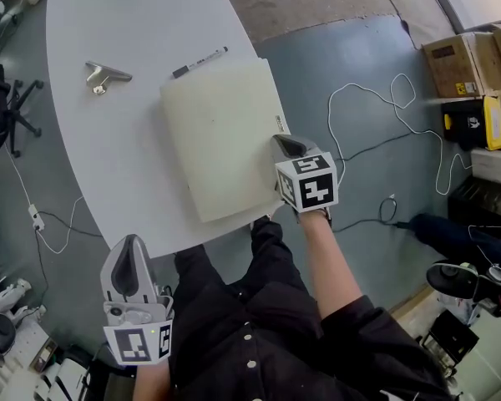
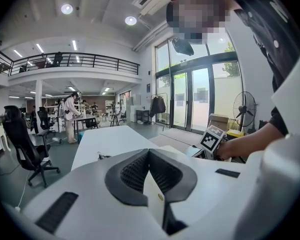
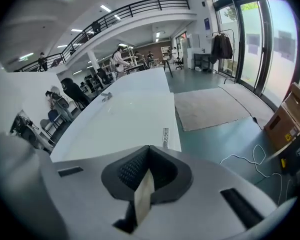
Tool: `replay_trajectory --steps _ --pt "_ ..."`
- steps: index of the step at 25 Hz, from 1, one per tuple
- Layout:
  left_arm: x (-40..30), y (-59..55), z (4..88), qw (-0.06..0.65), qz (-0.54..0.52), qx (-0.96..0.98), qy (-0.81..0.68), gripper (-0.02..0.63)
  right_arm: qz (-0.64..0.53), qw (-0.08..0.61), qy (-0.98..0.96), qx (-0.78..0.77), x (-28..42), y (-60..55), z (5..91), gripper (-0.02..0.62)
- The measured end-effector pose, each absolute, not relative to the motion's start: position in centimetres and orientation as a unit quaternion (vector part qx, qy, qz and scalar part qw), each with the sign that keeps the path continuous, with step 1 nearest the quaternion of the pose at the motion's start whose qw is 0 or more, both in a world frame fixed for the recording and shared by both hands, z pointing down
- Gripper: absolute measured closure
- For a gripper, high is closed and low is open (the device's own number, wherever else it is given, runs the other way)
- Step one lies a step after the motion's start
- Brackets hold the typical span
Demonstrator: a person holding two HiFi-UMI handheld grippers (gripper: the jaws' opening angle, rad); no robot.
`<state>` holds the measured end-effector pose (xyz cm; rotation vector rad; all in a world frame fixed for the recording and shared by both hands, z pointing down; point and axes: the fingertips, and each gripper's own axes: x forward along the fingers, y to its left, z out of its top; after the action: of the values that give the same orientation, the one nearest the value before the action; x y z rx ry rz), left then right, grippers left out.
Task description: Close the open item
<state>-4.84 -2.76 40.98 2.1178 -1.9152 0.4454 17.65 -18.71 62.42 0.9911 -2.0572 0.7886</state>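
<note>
Head view shows a cream folder (image 1: 221,136) lying flat on the white table (image 1: 117,23), with its cover down. It sits at the near right side of the table, close to the edge. Its long side runs from far to near, and the near end leans a little to the right. One near corner pokes out past the table edge.

The right gripper (image 1: 282,142) is at the right edge of the folder, near the near end, and points in over it. I cannot tell if it touches. In the right gripper view its fingers (image 3: 140,169) are closed together with nothing held.

A black and white pen (image 1: 199,62) lies just past the far edge of the folder. A metal clip (image 1: 105,76) lies further left, well apart.

The left gripper (image 1: 132,245) is low, off the table, by the person's legs. Its fingers (image 2: 135,171) are closed and hold nothing.
</note>
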Motion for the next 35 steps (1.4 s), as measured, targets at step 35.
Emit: replay_trajectory --steps 35 --pt "-6.7 -3.7 35.4 0.068 0.078 0.726 -0.680 0.589 0.165 0.214 -0.891 0.365 17.0 -19.1 50.6 0.568"
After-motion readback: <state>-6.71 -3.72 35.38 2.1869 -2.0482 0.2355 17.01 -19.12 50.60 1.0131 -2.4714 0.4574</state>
